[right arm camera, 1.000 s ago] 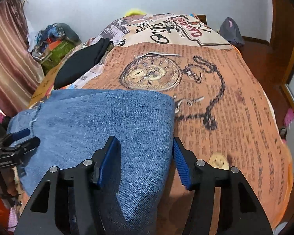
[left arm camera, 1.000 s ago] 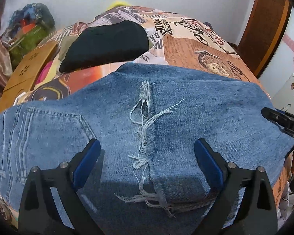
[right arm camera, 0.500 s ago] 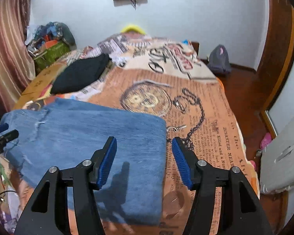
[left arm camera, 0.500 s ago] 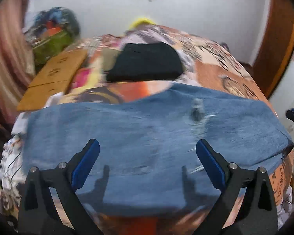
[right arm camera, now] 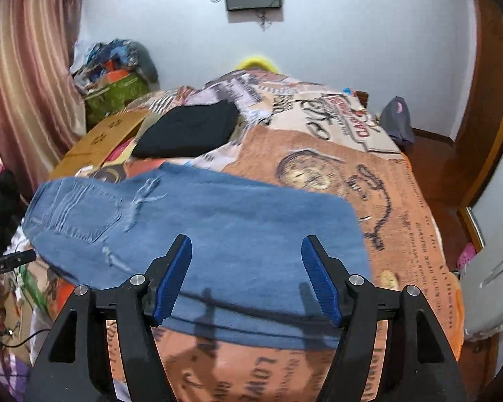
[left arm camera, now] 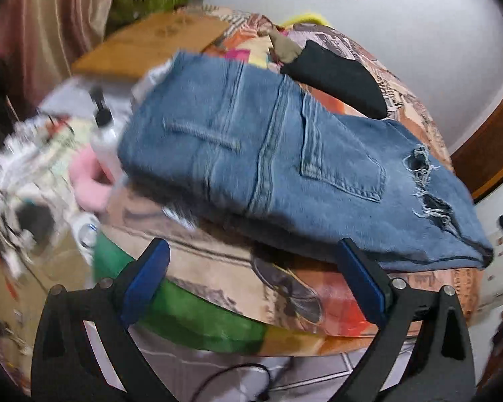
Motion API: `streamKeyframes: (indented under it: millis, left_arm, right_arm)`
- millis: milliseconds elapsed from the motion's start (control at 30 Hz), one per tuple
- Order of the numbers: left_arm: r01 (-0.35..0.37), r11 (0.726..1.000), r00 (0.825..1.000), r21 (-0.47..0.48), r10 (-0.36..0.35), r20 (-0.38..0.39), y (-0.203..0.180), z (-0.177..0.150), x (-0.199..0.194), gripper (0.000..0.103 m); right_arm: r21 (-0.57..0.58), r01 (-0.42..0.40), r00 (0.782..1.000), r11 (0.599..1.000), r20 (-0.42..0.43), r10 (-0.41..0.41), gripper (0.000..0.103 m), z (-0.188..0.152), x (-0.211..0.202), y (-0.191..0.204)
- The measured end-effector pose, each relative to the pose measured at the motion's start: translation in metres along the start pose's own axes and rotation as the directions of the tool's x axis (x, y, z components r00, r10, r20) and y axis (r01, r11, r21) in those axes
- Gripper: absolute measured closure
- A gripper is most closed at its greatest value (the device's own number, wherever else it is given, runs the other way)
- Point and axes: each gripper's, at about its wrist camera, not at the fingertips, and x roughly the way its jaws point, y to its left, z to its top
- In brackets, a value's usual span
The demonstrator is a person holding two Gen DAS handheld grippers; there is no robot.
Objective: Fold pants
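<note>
Blue ripped jeans (left arm camera: pixel 285 167) lie folded in a flat bundle near the front edge of the bed; the back pocket and frayed tears face up. In the right wrist view the jeans (right arm camera: pixel 201 227) spread from the left corner to the middle. My left gripper (left arm camera: pixel 251 251) hangs open off the bed's corner, short of the jeans, with nothing between its blue pads. My right gripper (right arm camera: pixel 247 248) hovers above the jeans' near edge. Its jaws are opening and nothing is between them. The left gripper's tip (right arm camera: pixel 10 261) shows at the far left of the right wrist view.
The bed's printed cover (right arm camera: pixel 402 201) stretches to the right of the jeans. A folded black garment (right arm camera: pixel 187 130) lies behind them, beside a cardboard sheet (left arm camera: pixel 151 43). A bottle (left arm camera: pixel 104 134), a pink item (left arm camera: pixel 90 181) and clutter sit left of the bed. A wooden door frame (right arm camera: pixel 486 117) stands on the right.
My left gripper has swung left off the jeans to the bed's corner and rolled. My right gripper has lifted and drawn back from the jeans, its jaws wider.
</note>
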Motion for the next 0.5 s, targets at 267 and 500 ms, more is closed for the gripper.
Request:
streamKeyframes:
  millis: [267,500]
  left_arm:
    - [0.127,0.991,0.992,-0.052,-0.126,0.015,-0.01,0.004,0.009,0.003]
    - [0.136,0.978,0.99,-0.161,-0.139,-0.005,0.004,0.01,0.034,0.003]
  right_arm:
    - [-0.03,0.023,0.995,0.999,-0.1,-0.026,0.038,-0.021,0.03,0.018]
    - [-0.069,0.046,0.993,0.997,-0.109,-0.054,0.032,-0.032,0.037,0.021]
